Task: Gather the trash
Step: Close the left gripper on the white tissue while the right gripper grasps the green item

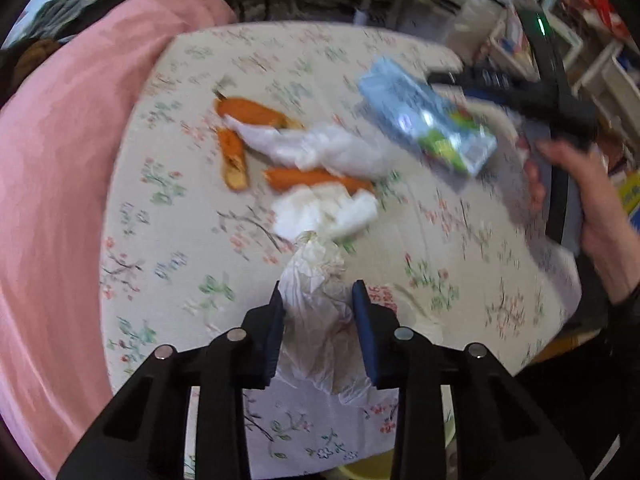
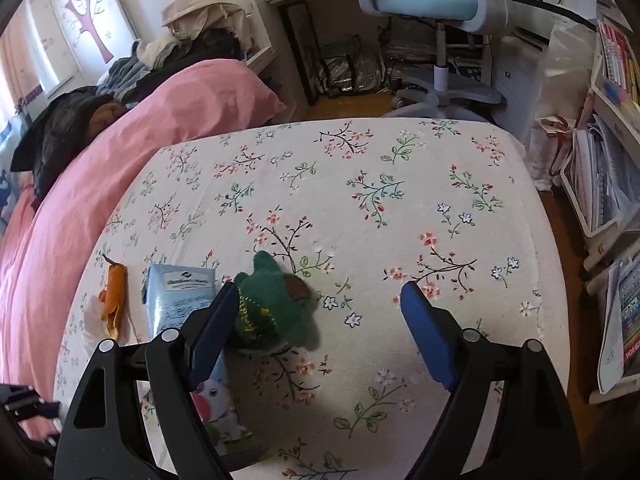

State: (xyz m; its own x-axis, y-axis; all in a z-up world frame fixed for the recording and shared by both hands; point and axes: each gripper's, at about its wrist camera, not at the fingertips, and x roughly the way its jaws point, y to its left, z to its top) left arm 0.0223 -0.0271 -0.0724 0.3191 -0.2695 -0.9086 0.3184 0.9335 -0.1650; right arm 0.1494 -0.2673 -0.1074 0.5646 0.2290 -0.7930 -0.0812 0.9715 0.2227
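In the left wrist view my left gripper is shut on a crumpled clear plastic bag over the floral table. Beyond it lie white tissues, a white wrapper and orange peels. A light blue carton lies farther right, next to my right gripper, seen there from the side. In the right wrist view my right gripper is open and empty above the table; the blue carton lies by its left finger, with a green felt toy beside it and an orange peel at left.
A pink duvet covers the bed left of the table. An office chair stands beyond the far edge. Shelves with books and papers line the right side. Something yellow shows under the near table edge.
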